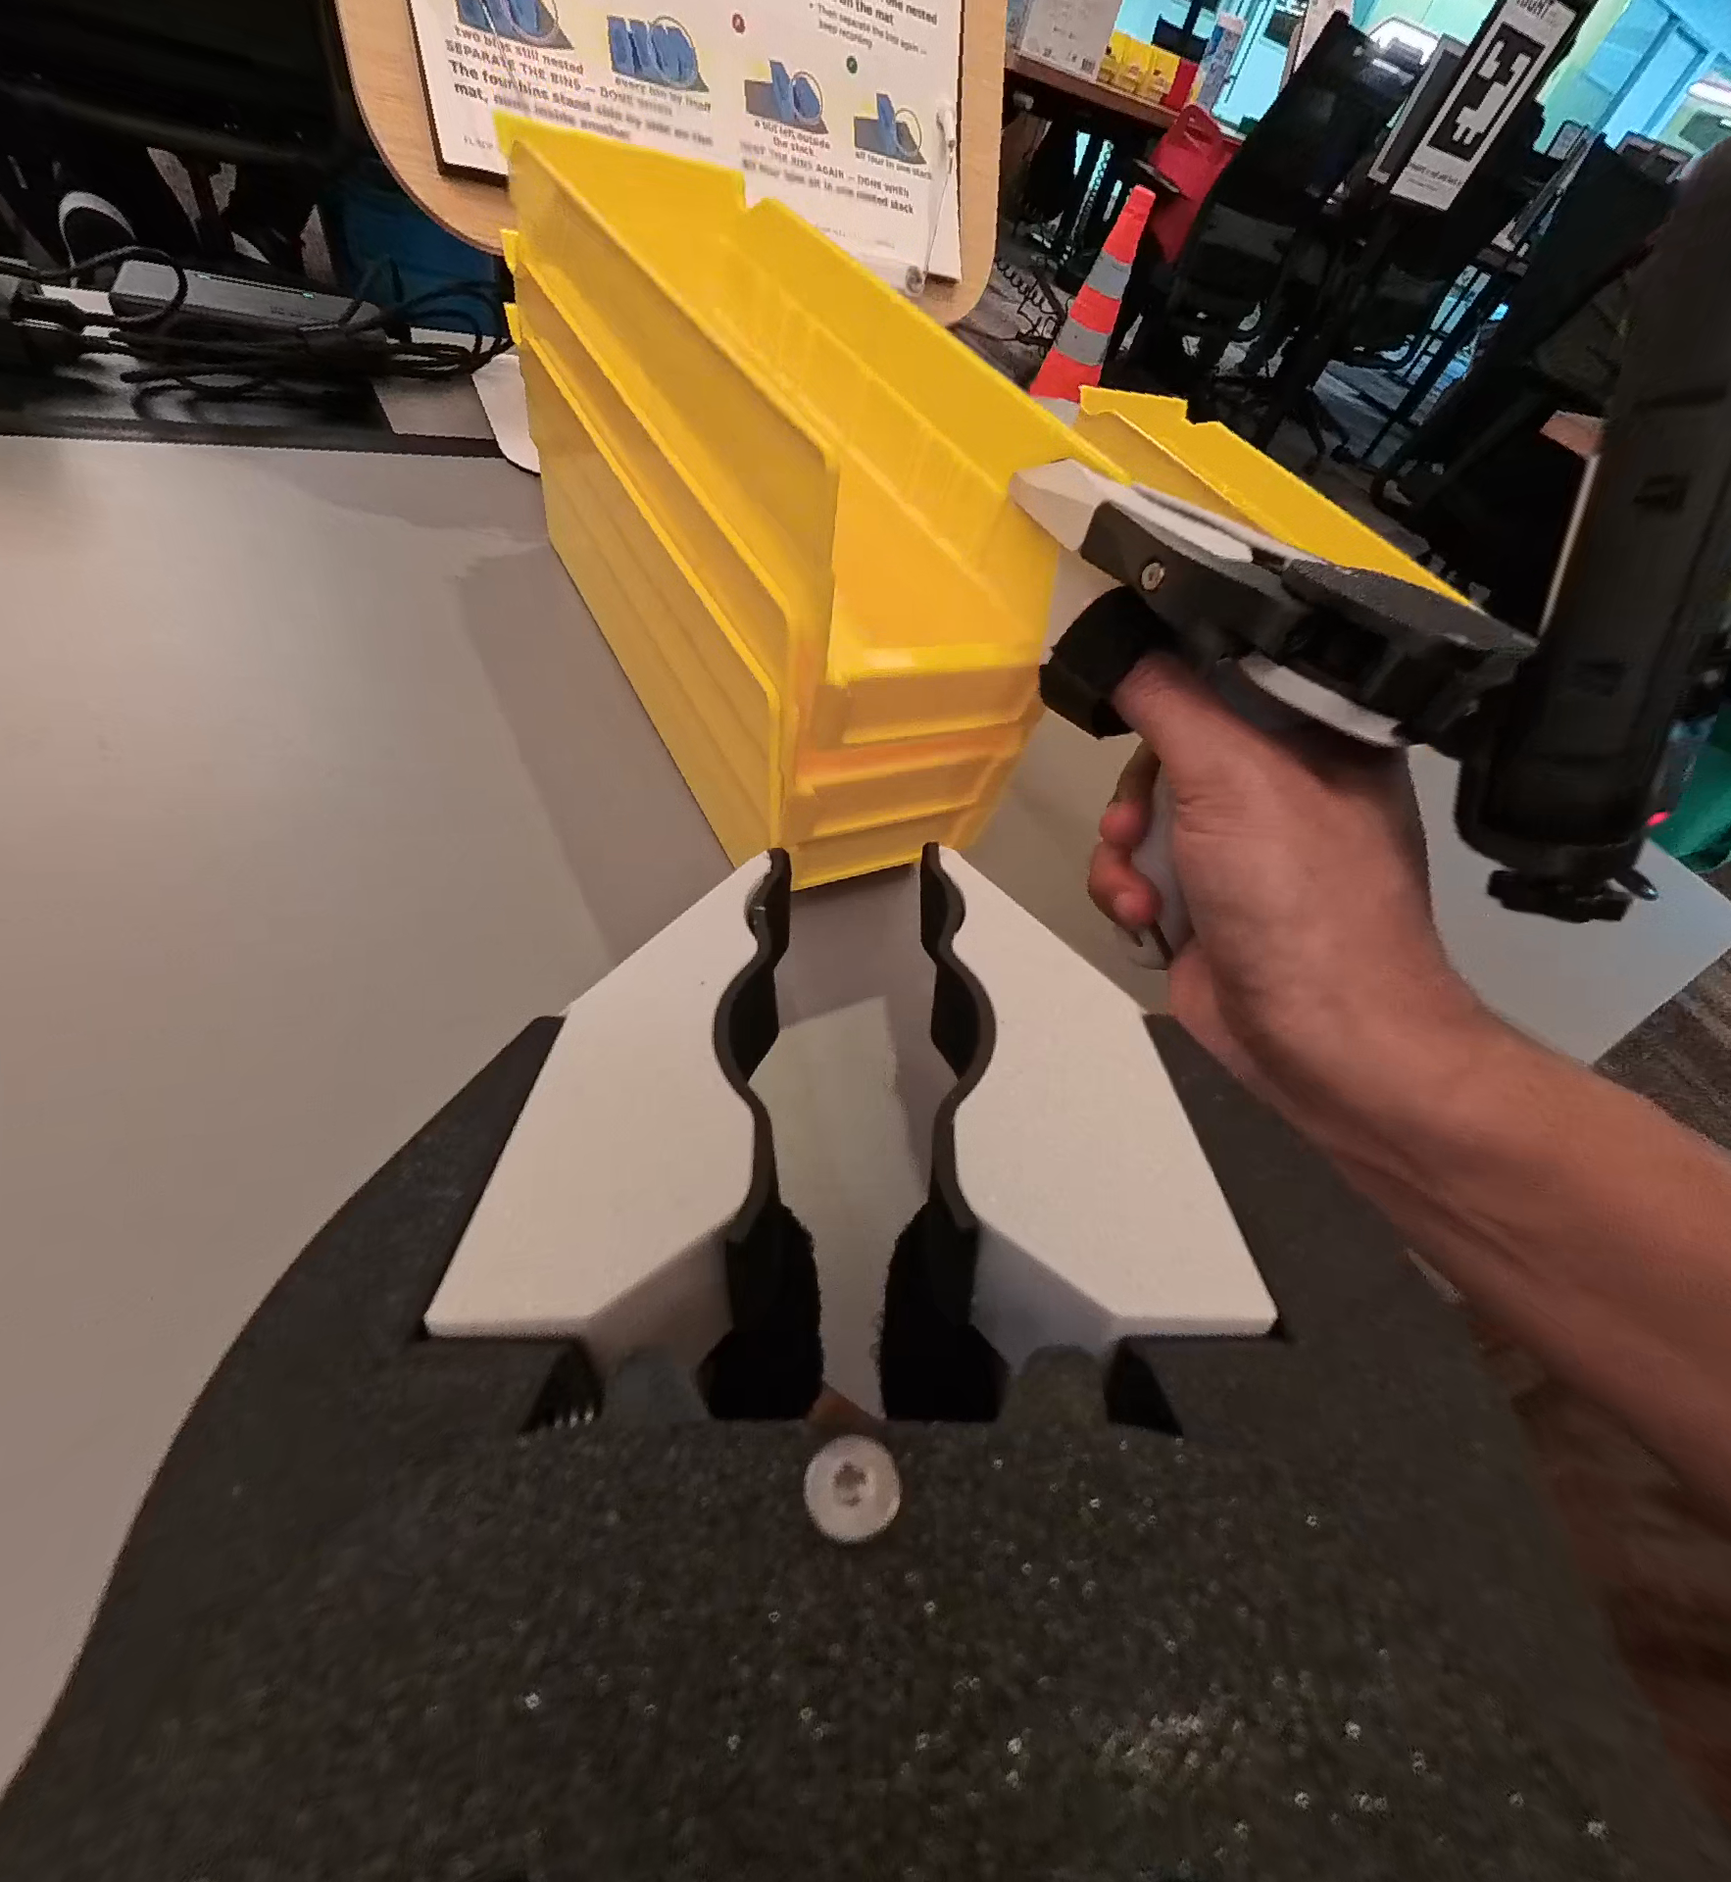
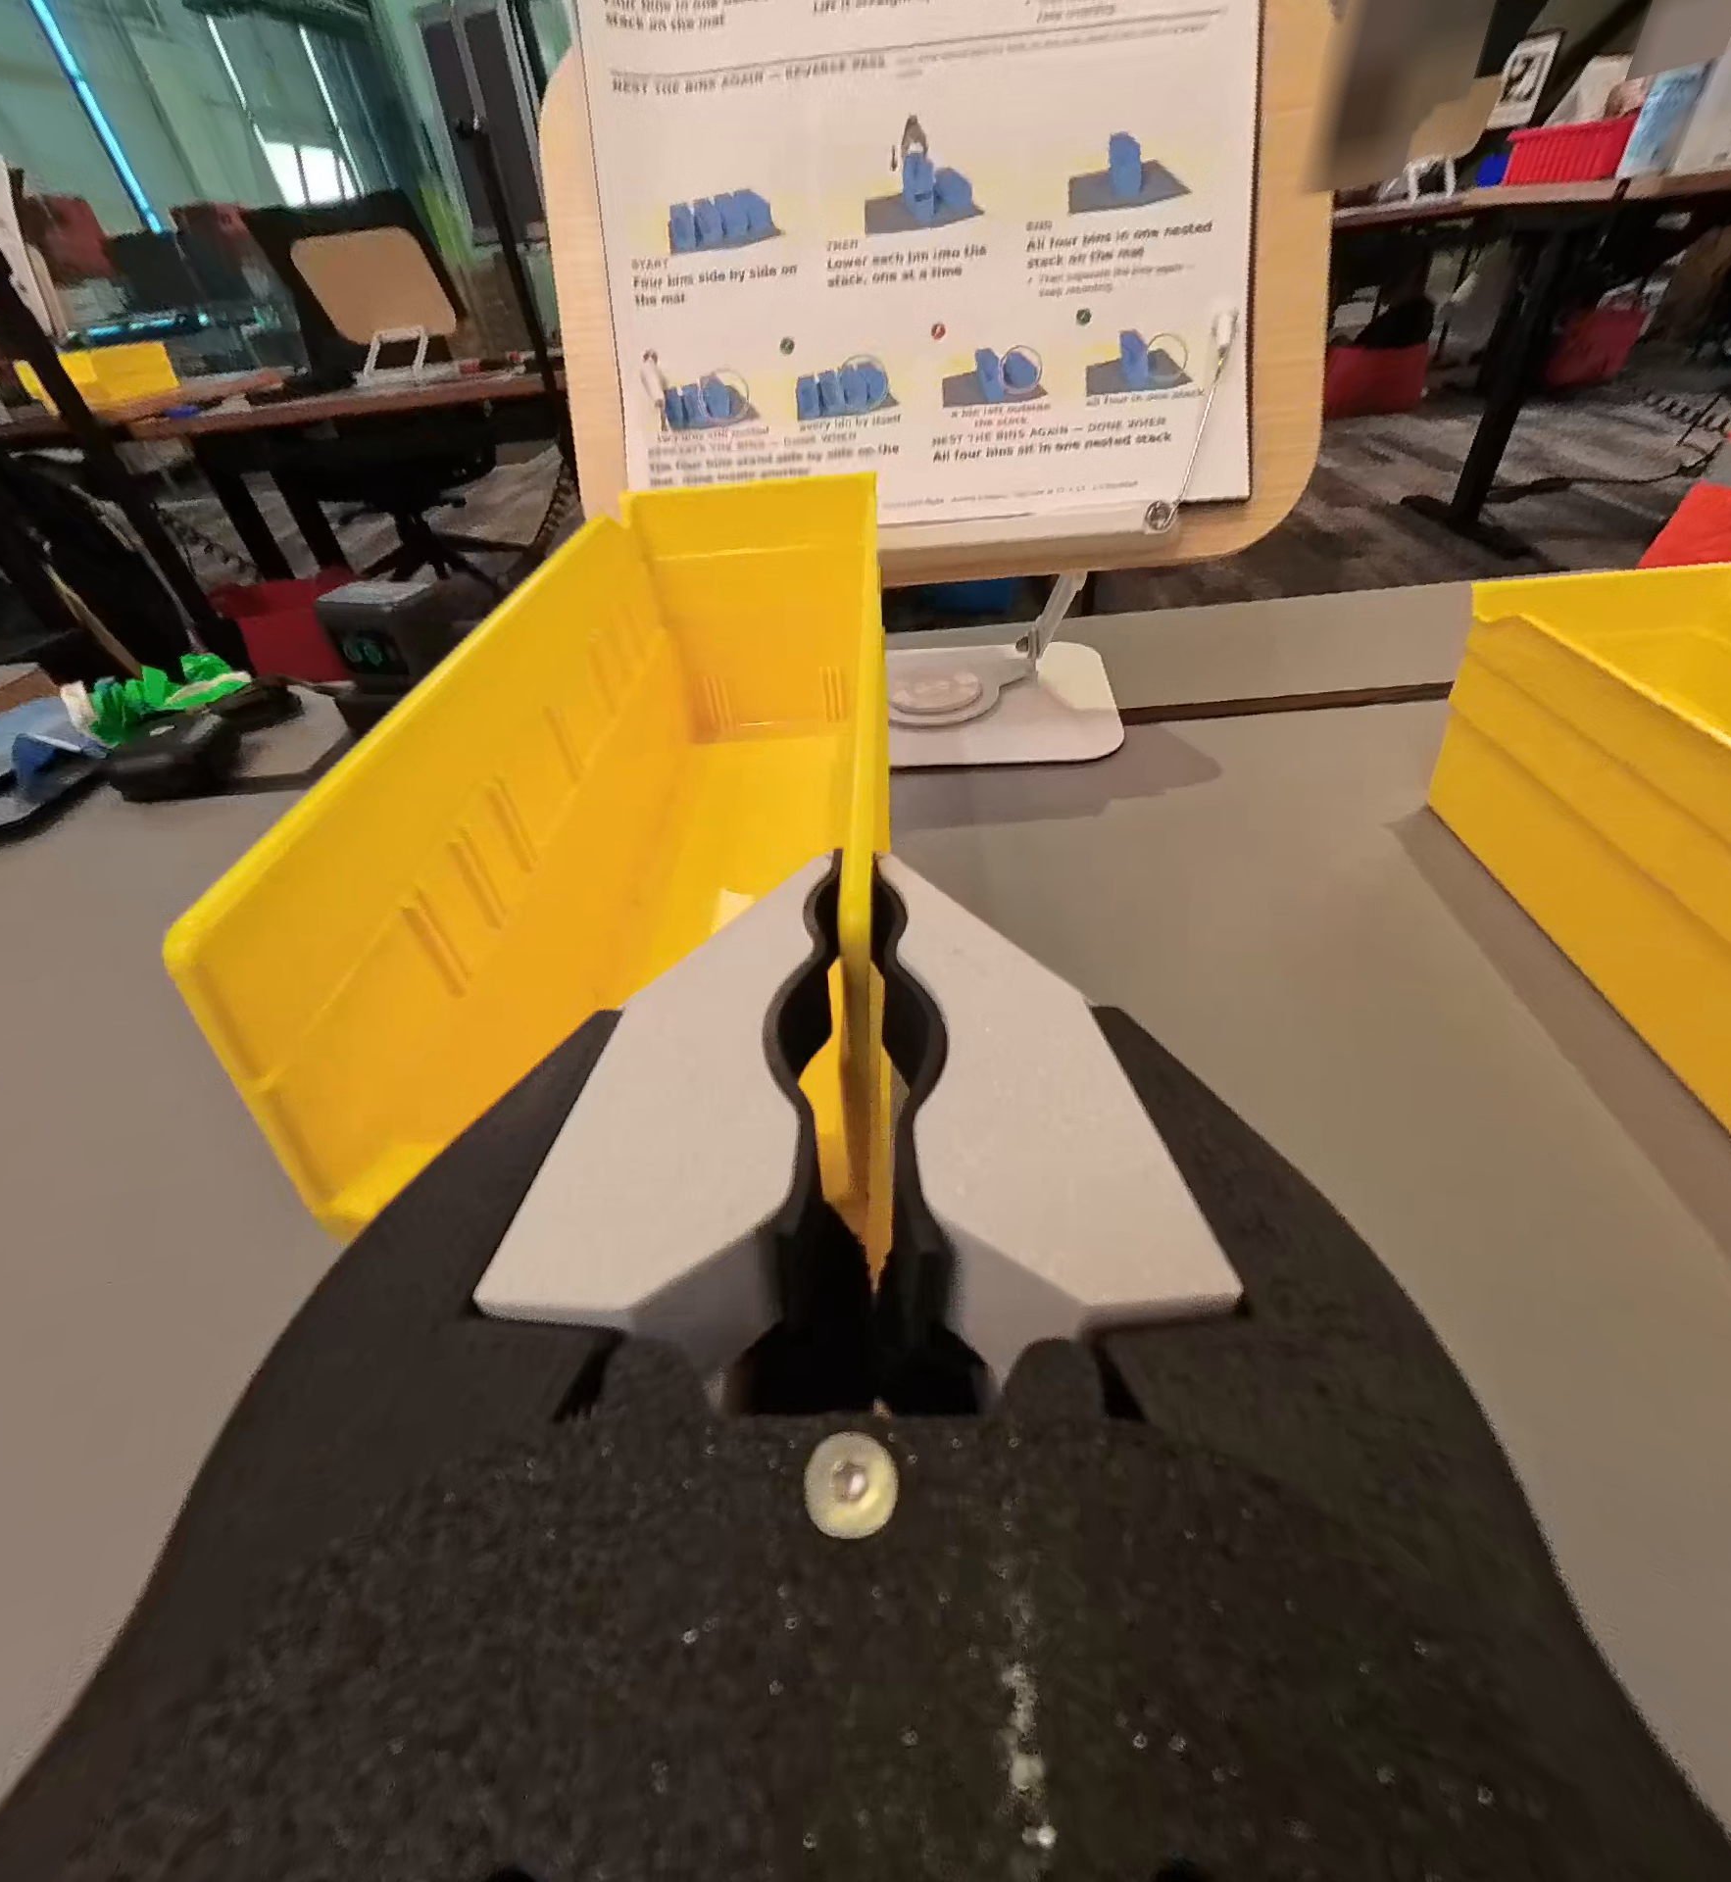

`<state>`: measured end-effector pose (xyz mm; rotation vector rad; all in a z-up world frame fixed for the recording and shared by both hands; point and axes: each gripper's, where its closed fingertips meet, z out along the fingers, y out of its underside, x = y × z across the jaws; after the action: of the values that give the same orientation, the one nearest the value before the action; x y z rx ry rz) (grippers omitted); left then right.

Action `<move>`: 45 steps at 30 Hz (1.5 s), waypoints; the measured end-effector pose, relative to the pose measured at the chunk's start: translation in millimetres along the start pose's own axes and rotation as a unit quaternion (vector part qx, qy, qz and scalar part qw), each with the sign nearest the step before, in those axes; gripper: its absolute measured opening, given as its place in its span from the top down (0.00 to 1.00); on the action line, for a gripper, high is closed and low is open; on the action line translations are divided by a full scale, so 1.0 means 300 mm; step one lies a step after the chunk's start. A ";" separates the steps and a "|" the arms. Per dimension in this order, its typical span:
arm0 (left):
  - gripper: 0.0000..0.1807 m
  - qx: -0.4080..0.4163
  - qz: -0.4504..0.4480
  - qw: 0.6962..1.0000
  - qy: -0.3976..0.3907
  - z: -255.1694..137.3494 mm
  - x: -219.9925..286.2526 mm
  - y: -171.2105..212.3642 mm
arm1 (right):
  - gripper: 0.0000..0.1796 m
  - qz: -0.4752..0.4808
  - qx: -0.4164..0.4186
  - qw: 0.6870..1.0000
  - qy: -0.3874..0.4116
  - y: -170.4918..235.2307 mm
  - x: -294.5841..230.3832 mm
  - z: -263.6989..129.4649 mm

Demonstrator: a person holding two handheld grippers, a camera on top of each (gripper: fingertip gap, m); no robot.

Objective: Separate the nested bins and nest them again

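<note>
A nested stack of yellow bins [image 1: 658,611] stands on the grey table [image 1: 179,764] straight ahead in the left wrist view. Its top bin [image 1: 902,509] stands higher than the ones below. My right gripper [image 2: 858,866] is shut on the right side wall of that top bin [image 2: 495,917], near its front end. It also shows in the left wrist view [image 1: 1045,489], held by a hand [image 1: 1279,866]. My left gripper [image 1: 853,876] is open and empty, its tips at the foot of the stack's front end.
A second yellow stack [image 2: 1635,794] stands to the right, and its edge shows behind the right gripper [image 1: 1238,479]. An instruction board [image 2: 923,255] on a stand [image 2: 1004,703] is behind the bins. Cables [image 1: 230,336] lie far left. An orange cone [image 1: 1096,295] stands beyond the table.
</note>
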<state>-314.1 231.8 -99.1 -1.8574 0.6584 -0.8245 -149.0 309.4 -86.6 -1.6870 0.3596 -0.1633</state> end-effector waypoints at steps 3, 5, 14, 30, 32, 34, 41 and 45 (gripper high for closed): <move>0.87 -0.004 0.003 1.000 0.001 0.000 0.002 0.005 | 0.99 -0.009 -0.017 1.000 0.004 0.011 0.025 -0.016; 0.87 -0.002 -0.001 1.000 0.002 0.001 0.001 0.002 | 0.99 -0.025 -0.032 0.999 0.005 0.024 0.030 -0.019; 0.87 -0.004 0.001 1.000 0.004 0.004 0.005 0.005 | 0.99 -0.027 -0.096 0.995 -0.011 0.042 0.030 -0.005; 0.87 -0.005 -0.013 1.000 0.004 0.001 -0.014 0.006 | 0.73 0.057 -0.071 0.972 -0.215 -0.085 0.027 -0.259; 0.87 -0.006 -0.018 1.000 0.005 0.000 -0.019 0.007 | 0.71 0.037 -0.064 0.980 -0.183 -0.130 0.190 -0.269; 0.87 -0.006 -0.020 1.000 0.006 0.001 -0.020 0.007 | 0.69 0.019 -0.053 0.992 -0.110 -0.152 0.443 -0.243; 0.87 -0.013 -0.010 1.000 0.004 0.017 -0.013 0.014 | 0.69 -0.018 -0.108 0.992 0.057 -0.023 1.147 -0.207; 0.87 -0.021 0.001 1.000 0.002 0.033 -0.005 0.025 | 0.68 -0.008 -0.139 0.990 0.031 0.092 1.184 -0.132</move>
<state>-308.1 235.5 -109.4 -1.8933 0.6849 -0.8175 168.6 152.6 -142.7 -1.9629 0.4305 -0.1851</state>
